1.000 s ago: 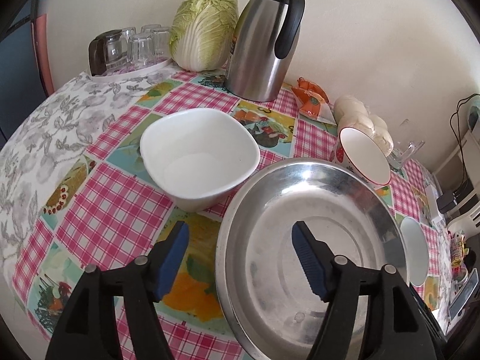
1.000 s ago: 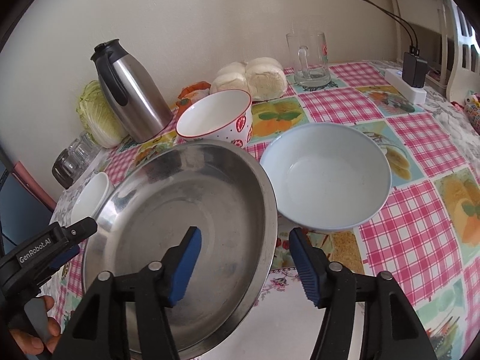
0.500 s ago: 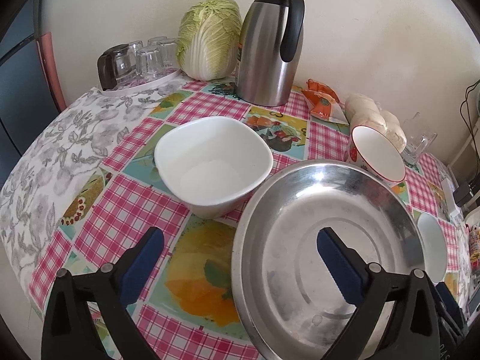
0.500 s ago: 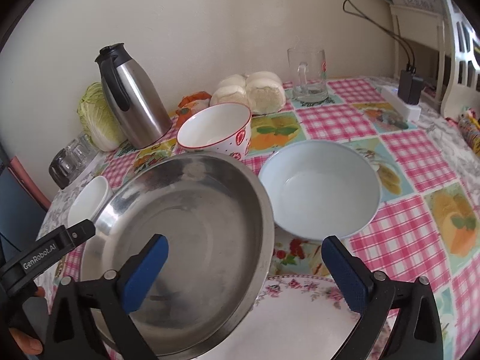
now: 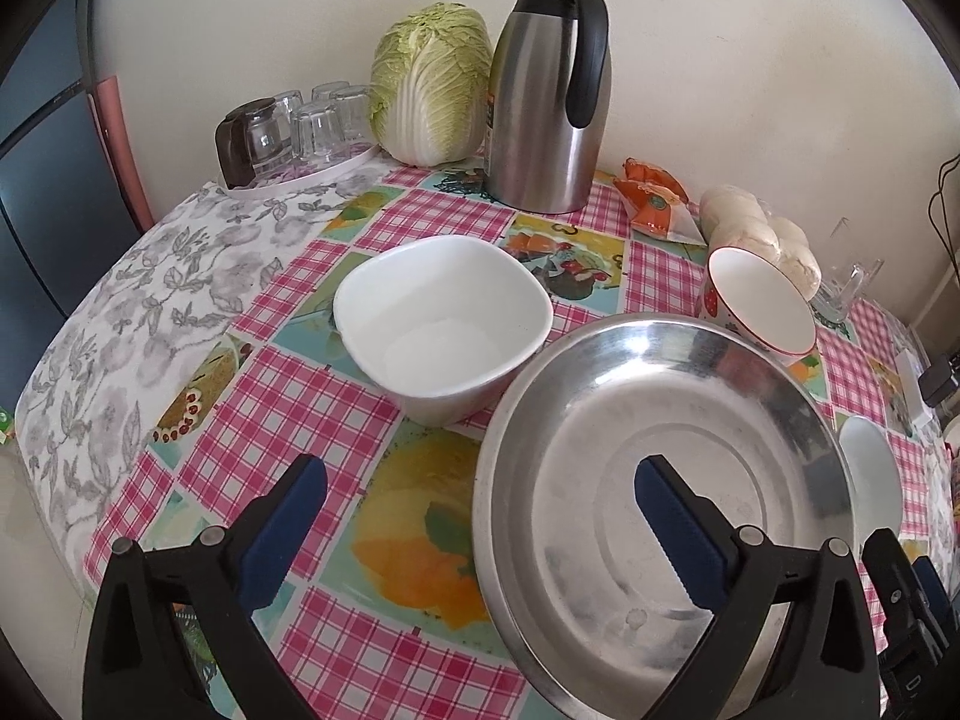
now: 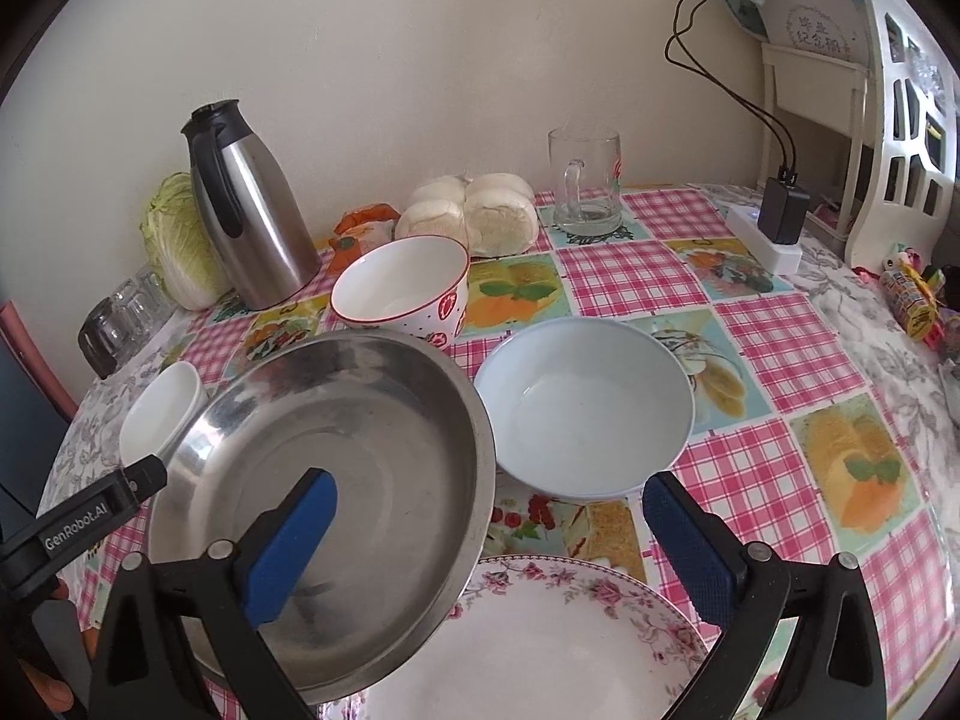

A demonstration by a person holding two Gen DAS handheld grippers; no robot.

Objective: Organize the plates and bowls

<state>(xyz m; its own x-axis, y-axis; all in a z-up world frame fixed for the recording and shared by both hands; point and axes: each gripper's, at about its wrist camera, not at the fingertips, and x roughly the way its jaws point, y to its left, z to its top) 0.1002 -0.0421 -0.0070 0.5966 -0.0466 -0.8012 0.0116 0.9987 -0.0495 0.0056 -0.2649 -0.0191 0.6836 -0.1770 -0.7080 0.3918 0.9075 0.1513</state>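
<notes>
On the checked worktop [image 5: 288, 396], the white square bowl [image 5: 444, 324] sits ahead of the left gripper [image 5: 480, 516], which is spread wide and holds nothing. Its right finger hangs over the steel basin [image 5: 660, 444], the rim lying between the fingers (no pad touching it). The red-trimmed bowl [image 6: 402, 288] stands just behind the basin. The right gripper [image 6: 489, 546] is likewise wide open and empty, straddling the basin's right edge, with the pale blue bowl [image 6: 585, 408] ahead and the floral plate [image 6: 540, 636] below.
</notes>
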